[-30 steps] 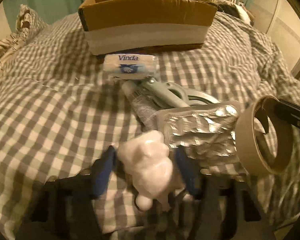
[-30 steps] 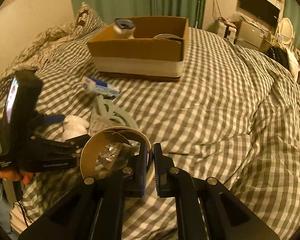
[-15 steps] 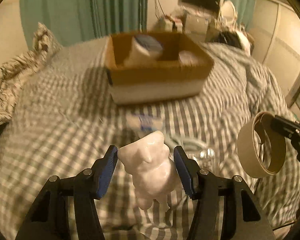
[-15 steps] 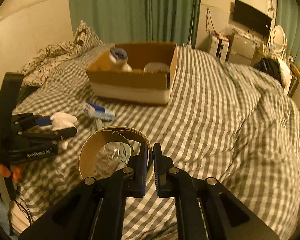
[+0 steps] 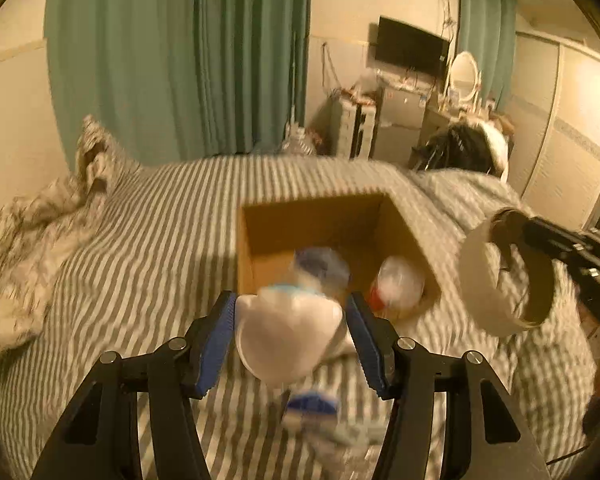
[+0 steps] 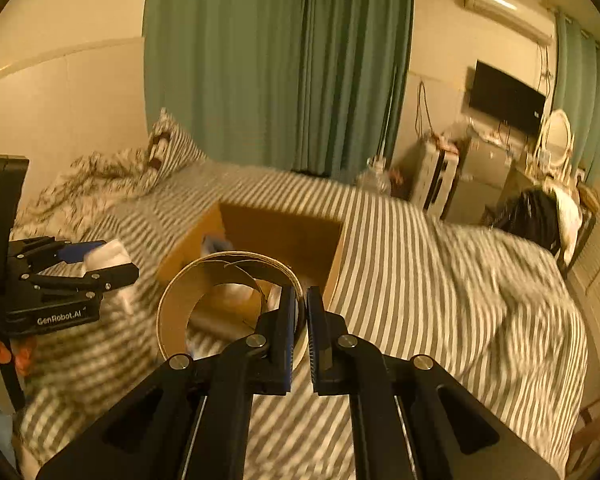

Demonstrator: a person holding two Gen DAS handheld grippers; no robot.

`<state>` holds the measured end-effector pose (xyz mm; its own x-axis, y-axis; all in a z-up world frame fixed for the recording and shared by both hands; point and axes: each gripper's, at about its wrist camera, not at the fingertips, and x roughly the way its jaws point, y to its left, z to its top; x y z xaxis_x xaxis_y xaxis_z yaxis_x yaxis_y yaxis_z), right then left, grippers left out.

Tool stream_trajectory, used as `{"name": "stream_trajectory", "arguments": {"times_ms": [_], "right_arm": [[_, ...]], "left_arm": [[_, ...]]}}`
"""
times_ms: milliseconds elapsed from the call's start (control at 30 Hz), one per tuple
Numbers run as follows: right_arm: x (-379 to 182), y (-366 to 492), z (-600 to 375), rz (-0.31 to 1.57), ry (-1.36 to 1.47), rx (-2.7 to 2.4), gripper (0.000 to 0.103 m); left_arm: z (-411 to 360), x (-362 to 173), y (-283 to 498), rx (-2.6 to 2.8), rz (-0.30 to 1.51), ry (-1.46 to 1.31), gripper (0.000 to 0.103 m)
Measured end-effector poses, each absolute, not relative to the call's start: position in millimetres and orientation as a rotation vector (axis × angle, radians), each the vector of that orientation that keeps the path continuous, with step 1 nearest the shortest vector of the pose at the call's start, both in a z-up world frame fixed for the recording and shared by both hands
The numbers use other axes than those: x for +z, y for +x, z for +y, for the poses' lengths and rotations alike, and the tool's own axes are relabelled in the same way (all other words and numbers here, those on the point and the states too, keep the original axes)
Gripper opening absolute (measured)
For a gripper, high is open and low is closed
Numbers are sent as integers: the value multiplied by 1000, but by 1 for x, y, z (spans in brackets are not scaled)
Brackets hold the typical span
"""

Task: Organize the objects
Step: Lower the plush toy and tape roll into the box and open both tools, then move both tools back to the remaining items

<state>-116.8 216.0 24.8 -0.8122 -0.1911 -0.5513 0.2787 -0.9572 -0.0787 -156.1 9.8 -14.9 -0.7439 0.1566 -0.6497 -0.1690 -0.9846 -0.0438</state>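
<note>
Your left tongs (image 5: 290, 338) pinch a white soft lump (image 5: 288, 340) above the bed (image 5: 140, 260), near the cardboard box (image 5: 320, 216); your right tongs (image 6: 302, 320) clamp a tape roll (image 6: 172, 300) to its right.

Grey-and-white checked bedspread (image 5: 140, 264), brown cardboard box (image 5: 324, 220), teal curtains (image 6: 280, 64), white lump (image 5: 286, 334), tan tape ring (image 5: 500, 280).

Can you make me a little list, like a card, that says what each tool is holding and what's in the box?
left tool: shut on white squishy figure
right tool: shut on tape ring, pinching its wall
box: open cardboard, on the checked bed
inside box: a white bottle with a blue cap and a clear round thing, blurry
both loads: in the air, near the box
</note>
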Motion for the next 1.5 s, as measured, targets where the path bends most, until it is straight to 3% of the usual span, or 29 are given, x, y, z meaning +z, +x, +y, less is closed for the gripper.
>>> {"name": "stream_trajectory", "arguments": {"times_ms": [267, 333, 367, 633, 733, 800, 833, 867, 967, 1033, 1067, 1133, 1367, 1500], "right_arm": [[37, -206, 217, 195, 781, -2793, 6], [29, -230, 217, 166, 807, -2784, 6], [24, -239, 217, 154, 822, -2778, 6], [-29, -283, 215, 29, 930, -2685, 7], [-34, -283, 215, 40, 946, -2691, 9], [-28, -279, 215, 46, 928, -2701, 13], [-24, -277, 217, 39, 921, -2704, 18], [-18, -272, 219, 29, 912, -2714, 30], [1, -258, 225, 23, 870, -2753, 53], [19, -241, 229, 27, 837, -2768, 55], [26, -234, 229, 30, 825, -2772, 58], [42, -213, 231, 51, 802, -2785, 67], [72, -134, 221, 166, 749, -2823, 87], [70, -89, 208, 213, 751, -2811, 90]], "left_arm": [[36, -12, -243, 2795, 61, -1025, 54], [40, -21, -259, 2792, 78, -1040, 52], [41, -26, -266, 2788, 77, -1047, 46], [47, -78, -302, 2717, 102, -1182, 46], [47, -79, -298, 2705, 89, -1186, 48], [46, -72, -293, 2702, 76, -1181, 58], [45, -69, -290, 2712, 77, -1174, 71], [44, -64, -284, 2733, 87, -1164, 80], [39, -47, -268, 2781, 118, -1129, 83], [33, -32, -254, 2797, 126, -1099, 89], [31, -24, -244, 2810, 132, -1076, 96], [28, -10, -226, 2842, 148, -1036, 100], [5, 12, -150, 2880, 111, -974, 103], [-2, 1, -108, 2892, 81, -999, 103]]}}
